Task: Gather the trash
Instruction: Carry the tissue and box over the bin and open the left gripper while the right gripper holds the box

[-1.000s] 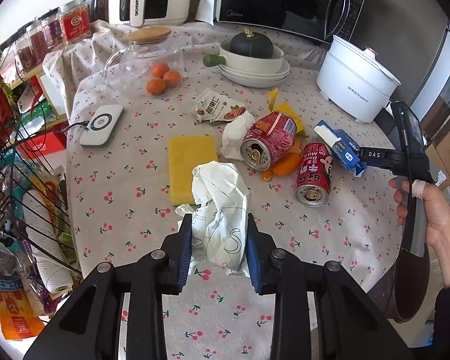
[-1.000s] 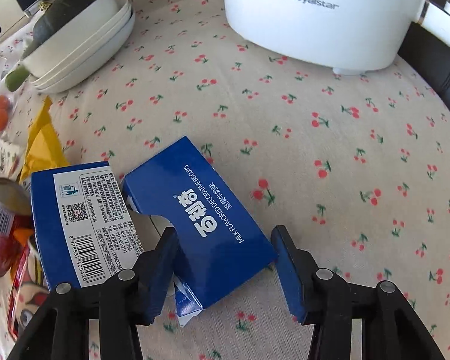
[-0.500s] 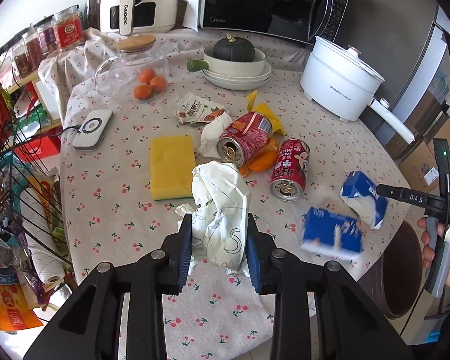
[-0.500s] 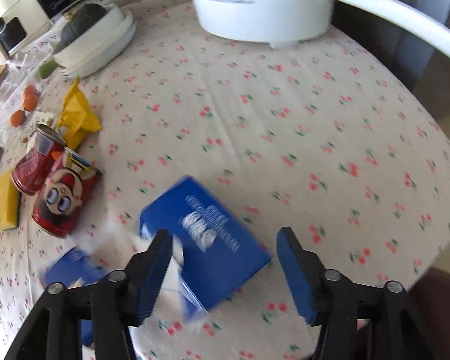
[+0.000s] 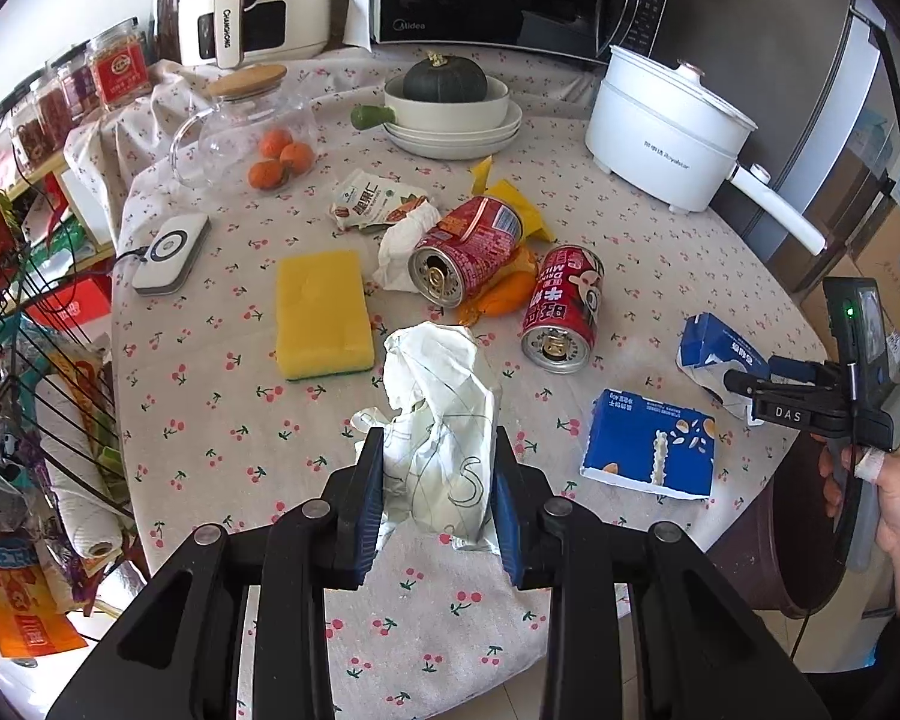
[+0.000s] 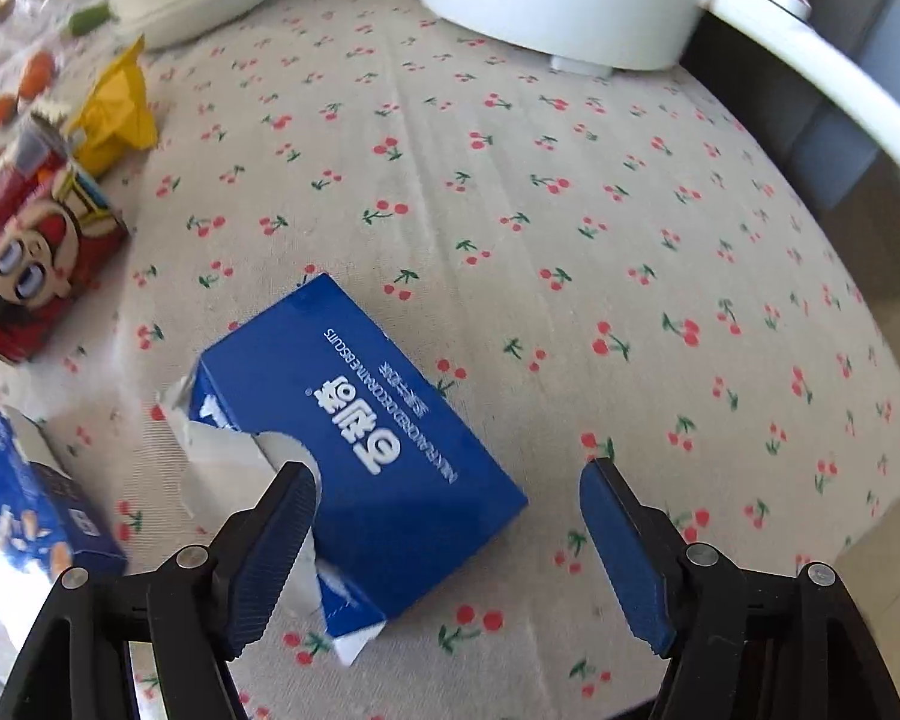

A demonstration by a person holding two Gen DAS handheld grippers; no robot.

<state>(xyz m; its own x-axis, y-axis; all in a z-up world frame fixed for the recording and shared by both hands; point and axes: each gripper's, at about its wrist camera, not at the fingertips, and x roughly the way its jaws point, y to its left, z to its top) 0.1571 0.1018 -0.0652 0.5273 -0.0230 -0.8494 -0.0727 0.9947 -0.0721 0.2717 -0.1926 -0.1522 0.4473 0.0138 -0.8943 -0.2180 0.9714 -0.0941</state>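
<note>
- While the left gripper (image 5: 438, 486) clamps the crumpled paper (image 5: 441, 420), two cans (image 5: 561, 306) lie beyond.
- Right gripper (image 6: 447, 534) gapes wide around a torn blue box (image 6: 360, 426), its left finger touching it.

right gripper (image 6: 447, 531) pulled back toward table edge, jaws wider. Torn blue biscuit box (image 6: 354, 438) dragged along with it; second blue box (image 5: 651, 444) knocked loose, now lying apart on tablecloth (image 5: 210, 396).

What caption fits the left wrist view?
Left gripper clamps crumpled paper amid cans and boxes on a cherry-print table.
</note>
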